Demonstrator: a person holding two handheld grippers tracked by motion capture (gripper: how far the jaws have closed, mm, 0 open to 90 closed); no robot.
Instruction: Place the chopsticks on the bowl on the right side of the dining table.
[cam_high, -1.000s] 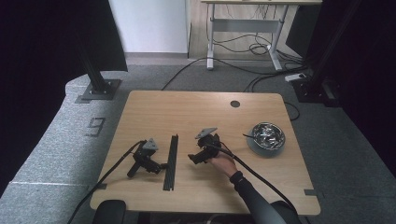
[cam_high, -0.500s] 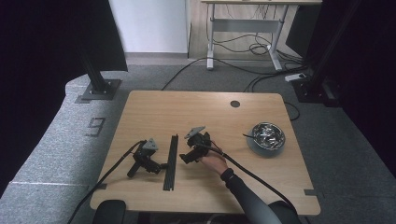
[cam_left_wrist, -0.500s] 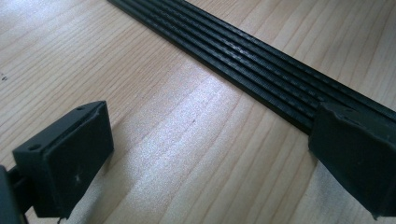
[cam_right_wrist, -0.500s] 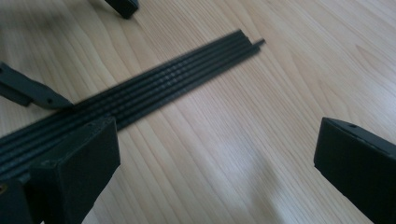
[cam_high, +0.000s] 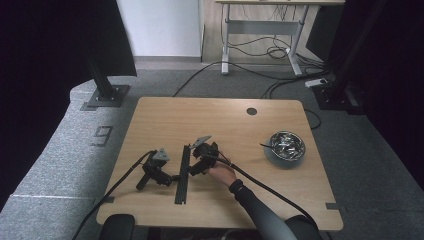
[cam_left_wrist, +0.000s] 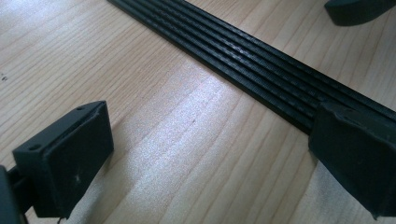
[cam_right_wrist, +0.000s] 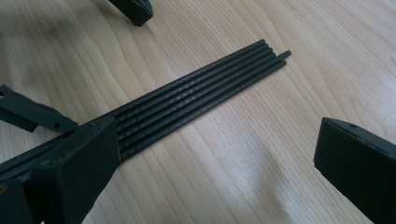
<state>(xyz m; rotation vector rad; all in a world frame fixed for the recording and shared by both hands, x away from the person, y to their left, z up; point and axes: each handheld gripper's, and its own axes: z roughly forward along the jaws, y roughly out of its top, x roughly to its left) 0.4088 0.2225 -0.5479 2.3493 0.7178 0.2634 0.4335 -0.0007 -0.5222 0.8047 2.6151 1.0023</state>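
A bundle of thin black rods (cam_high: 183, 172) lies flat on the wooden bench (cam_high: 220, 120), running front to back, between the two grippers. Left gripper (cam_high: 172, 178) rests on the bench w/ no hand on it — fingers wide apart, holding nothing, one just beside the rods. Right gripper (cam_high: 192, 170), in the person's hand (cam_high: 222, 175), sits at the rods' other side (fingers spread wide, empty). A metal bowl (cam_high: 286, 146) stands well apart, far right.

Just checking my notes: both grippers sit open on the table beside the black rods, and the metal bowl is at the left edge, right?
One slip: the metal bowl sits toward the table's right side, as the high view shows. The left gripper and right gripper are open beside the black rods.
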